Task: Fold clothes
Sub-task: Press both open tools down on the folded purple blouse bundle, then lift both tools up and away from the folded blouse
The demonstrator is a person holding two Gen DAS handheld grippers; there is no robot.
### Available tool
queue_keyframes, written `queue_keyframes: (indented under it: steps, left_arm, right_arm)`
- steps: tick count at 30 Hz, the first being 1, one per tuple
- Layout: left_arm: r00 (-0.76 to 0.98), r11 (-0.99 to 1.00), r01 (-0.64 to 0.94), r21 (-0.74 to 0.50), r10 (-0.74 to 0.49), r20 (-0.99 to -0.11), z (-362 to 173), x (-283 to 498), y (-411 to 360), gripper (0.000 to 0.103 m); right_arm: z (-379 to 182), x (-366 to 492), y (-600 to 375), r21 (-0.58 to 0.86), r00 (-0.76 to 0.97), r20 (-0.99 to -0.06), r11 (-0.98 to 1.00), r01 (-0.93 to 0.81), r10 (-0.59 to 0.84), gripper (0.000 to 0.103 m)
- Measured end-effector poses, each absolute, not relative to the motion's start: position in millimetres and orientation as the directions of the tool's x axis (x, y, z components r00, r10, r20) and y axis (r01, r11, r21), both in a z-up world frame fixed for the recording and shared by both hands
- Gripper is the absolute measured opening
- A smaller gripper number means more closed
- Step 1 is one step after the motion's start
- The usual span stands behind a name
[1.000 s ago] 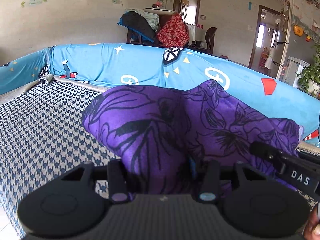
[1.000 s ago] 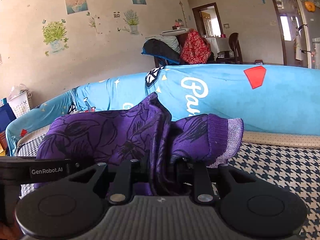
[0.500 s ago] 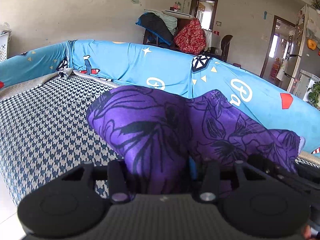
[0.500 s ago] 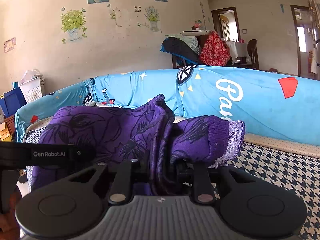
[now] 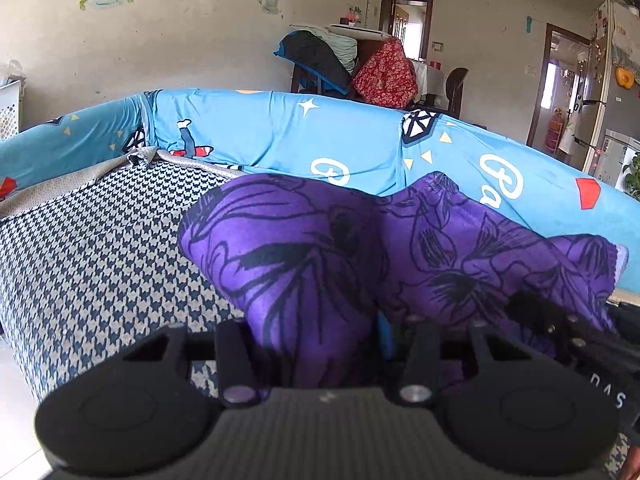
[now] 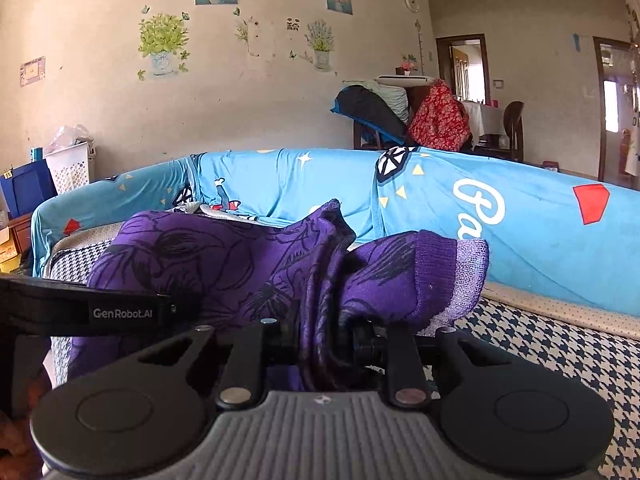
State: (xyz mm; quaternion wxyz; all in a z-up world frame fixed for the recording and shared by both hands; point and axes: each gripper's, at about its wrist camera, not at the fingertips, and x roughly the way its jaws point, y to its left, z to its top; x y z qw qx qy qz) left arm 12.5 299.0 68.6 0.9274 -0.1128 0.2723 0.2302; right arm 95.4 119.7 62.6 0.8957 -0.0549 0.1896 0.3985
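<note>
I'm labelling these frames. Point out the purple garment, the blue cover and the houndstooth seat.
purple garment (image 5: 304,248): left wrist view, left bulge.
blue cover (image 6: 532,248): right wrist view, sofa back.
houndstooth seat (image 5: 100,248): left wrist view, bare patch.

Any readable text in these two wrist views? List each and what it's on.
"GenRobot.AI": side of the left gripper, seen from the right wrist.
"DAS": side of the right gripper, partly cut off.
"Pa": white script on the blue sofa cover, rest hidden.
Wall stickers: too small to read.
</note>
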Motion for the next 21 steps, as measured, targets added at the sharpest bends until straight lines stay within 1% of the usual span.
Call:
queue_keyframes:
  steps: [12, 17, 20, 21]
  left_arm:
    - [0.693, 0.812, -0.583, -0.035, 0.475, -0.542, 61, -2, 352, 0.043]
    - [0.666, 0.785, -0.618, -0.046, 0.491, -0.562, 54, 0, 380, 0.043]
    - [0.628, 0.764, -0.644, -0.046, 0.493, -0.602, 42, 5, 396, 0.048]
    - [0.606, 0.747, -0.663, -0.054, 0.493, -0.624, 39, 5, 402, 0.051]
  right_arm:
    - [50, 95, 185, 0.066, 0.566, -0.388, 0.635, -0.77, 0.727, 0.022]
    - [44, 94, 210, 0.063, 0.553, -0.384, 0.619, -0.783, 0.739, 0.022]
    - [34, 98, 224, 0.054, 0.554, -0.394, 0.62, -0.783, 0.734, 0.023]
    - [28, 102, 228, 0.049, 0.555, -0.415, 0.627, -0.778, 0.721, 0.023]
